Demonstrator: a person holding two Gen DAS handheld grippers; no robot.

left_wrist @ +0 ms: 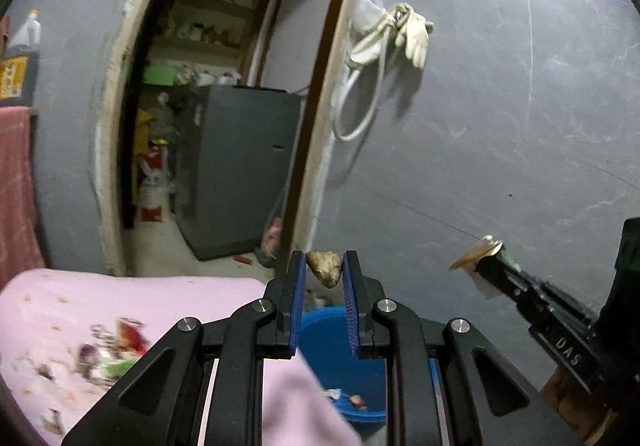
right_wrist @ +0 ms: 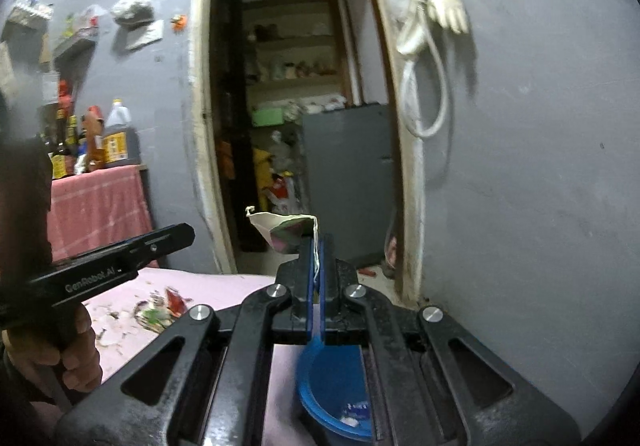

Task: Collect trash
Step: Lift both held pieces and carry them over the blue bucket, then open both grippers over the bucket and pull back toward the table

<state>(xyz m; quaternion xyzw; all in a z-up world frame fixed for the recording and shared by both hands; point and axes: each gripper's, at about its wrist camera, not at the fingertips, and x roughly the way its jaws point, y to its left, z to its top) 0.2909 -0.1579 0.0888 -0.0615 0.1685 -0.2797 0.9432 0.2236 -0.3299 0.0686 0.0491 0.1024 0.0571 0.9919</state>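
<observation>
You are pinching a lumpy, tan, crumpled scrap (left_wrist: pixel 325 268) between the ribbed blue pads of your left gripper (left_wrist: pixel 324 266), and your right gripper (right_wrist: pixel 317 246) is pressing its pads together on a thin, creased paper wrapper (right_wrist: pixel 282 230) that is folding over to the left above the fingertips. Both pieces are hanging in the air above a round blue plastic bucket (left_wrist: pixel 340 362) that is holding a few bits of litter, beside a pink cloth-covered surface (left_wrist: pixel 120 302) that is carrying more scattered scraps. Ahead, a scuffed grey wall (left_wrist: pixel 500 126) is flanking a cream-framed doorway (right_wrist: pixel 304 106), with pale rubber gloves (left_wrist: pixel 412 32) dangling by it.
</observation>
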